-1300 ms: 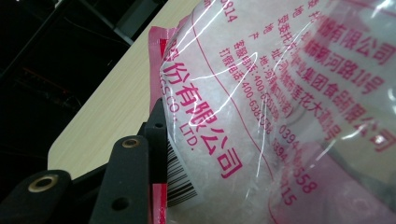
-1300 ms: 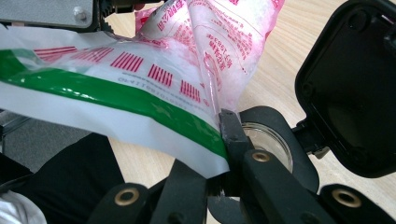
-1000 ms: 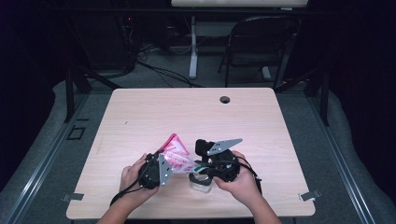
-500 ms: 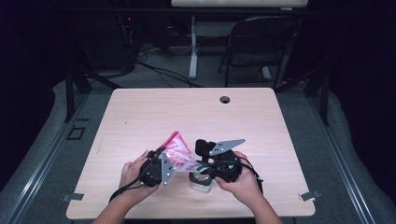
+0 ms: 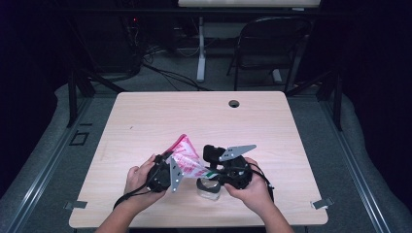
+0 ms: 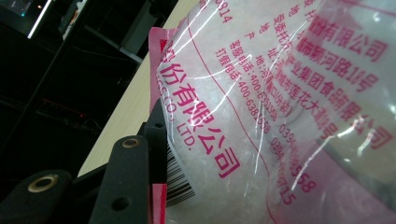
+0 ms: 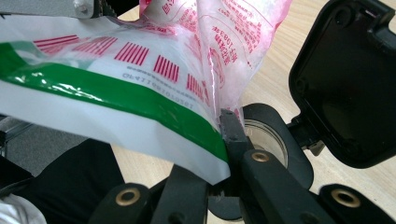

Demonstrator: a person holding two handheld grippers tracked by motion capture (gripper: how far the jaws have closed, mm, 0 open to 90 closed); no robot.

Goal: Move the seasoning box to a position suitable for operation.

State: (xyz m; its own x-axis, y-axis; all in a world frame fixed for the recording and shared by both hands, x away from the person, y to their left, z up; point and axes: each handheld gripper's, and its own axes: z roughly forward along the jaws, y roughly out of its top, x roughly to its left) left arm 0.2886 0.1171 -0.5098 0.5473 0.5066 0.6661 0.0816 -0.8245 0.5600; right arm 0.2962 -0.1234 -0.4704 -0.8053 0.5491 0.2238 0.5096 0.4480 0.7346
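Grippers sharing one clear plastic bag of white grains with pink print [image 5: 187,160], lower centre of the high view

Left gripper [image 5: 163,175] has its jaws partway closed on the bag's pink sealed edge beside the barcode [image 6: 180,184]; right gripper [image 5: 228,172] has its jaws pinched tight on the bag's green-striped white end [image 7: 140,100]. Bag hangs tilted between them, above the pale wooden counter [image 5: 204,116]. Just below it, near the counter's bottom edge in the high view, sits a small clear round jar [image 5: 209,188] with a hinged black lid [image 7: 348,88] standing open
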